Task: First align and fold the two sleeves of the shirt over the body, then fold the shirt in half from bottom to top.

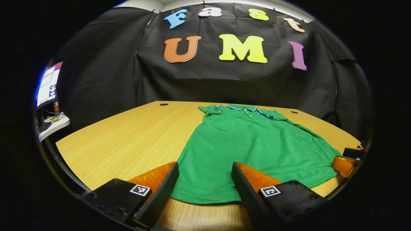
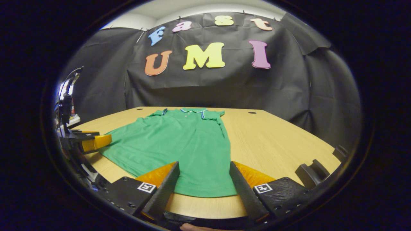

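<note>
The green shirt (image 1: 253, 150) lies flat on the worktop (image 1: 128, 141), collar at the far end, hem just ahead of both sets of jaws. The left gripper (image 1: 205, 179) hangs wide open, holding nothing. The right gripper (image 2: 204, 179) too, spread wide over the hem.

black cloth wall (image 1: 224, 83) behind a wooden table (image 1: 128, 141).

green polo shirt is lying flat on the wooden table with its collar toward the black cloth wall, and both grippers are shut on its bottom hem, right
Not quite. The grippers aren't shut on the hem: the left gripper and right gripper are both open, their fingers spread near the bottom hem, as each gripper's own view shows. The rest holds: the green polo shirt lies flat on the wooden table, collar toward the black cloth wall.
</note>
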The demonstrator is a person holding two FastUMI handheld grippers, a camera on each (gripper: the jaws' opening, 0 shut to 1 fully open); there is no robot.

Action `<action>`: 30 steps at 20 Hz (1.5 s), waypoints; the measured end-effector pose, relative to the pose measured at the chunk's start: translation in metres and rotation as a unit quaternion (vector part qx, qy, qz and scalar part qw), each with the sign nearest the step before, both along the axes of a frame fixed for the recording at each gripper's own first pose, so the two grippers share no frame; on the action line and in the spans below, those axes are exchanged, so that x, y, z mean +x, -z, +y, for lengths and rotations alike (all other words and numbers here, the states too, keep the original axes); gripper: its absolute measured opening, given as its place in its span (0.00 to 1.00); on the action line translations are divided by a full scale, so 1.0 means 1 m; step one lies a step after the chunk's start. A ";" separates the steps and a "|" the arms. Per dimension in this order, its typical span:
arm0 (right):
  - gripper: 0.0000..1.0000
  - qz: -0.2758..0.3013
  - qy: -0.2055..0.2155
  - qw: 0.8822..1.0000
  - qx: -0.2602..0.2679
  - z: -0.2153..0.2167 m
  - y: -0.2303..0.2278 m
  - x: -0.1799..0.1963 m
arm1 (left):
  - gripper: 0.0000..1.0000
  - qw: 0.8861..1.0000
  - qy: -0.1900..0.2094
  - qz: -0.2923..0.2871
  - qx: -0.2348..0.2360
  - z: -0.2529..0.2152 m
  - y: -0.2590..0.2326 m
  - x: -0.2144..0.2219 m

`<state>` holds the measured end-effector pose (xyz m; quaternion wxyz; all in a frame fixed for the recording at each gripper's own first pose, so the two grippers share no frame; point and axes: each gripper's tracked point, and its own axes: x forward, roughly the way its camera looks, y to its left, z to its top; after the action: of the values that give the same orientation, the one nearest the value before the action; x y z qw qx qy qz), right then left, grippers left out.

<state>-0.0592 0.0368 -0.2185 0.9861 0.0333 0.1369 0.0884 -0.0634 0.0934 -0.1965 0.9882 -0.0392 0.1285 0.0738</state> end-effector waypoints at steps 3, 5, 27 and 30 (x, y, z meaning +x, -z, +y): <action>0.97 0.018 -0.001 1.000 0.020 0.002 0.006 0.003 | 1.00 1.000 -0.004 0.003 -0.001 0.002 0.001 0.001; 0.95 0.024 0.001 0.999 0.023 0.003 0.003 0.006 | 0.89 1.000 -0.007 0.010 -0.001 -0.002 -0.001 0.001; 0.00 -0.049 -0.019 0.997 0.049 0.006 -0.089 0.054 | 0.07 0.996 0.013 -0.080 0.047 -0.019 -0.107 0.041; 0.00 -0.069 -0.013 0.996 0.052 0.009 -0.117 0.083 | 0.06 0.993 0.022 -0.106 0.038 -0.018 -0.137 0.066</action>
<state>0.0243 0.0455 -0.1019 0.9888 0.0766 0.0647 0.1106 0.0023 0.0757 -0.0590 0.9984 -0.0067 0.0206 0.0518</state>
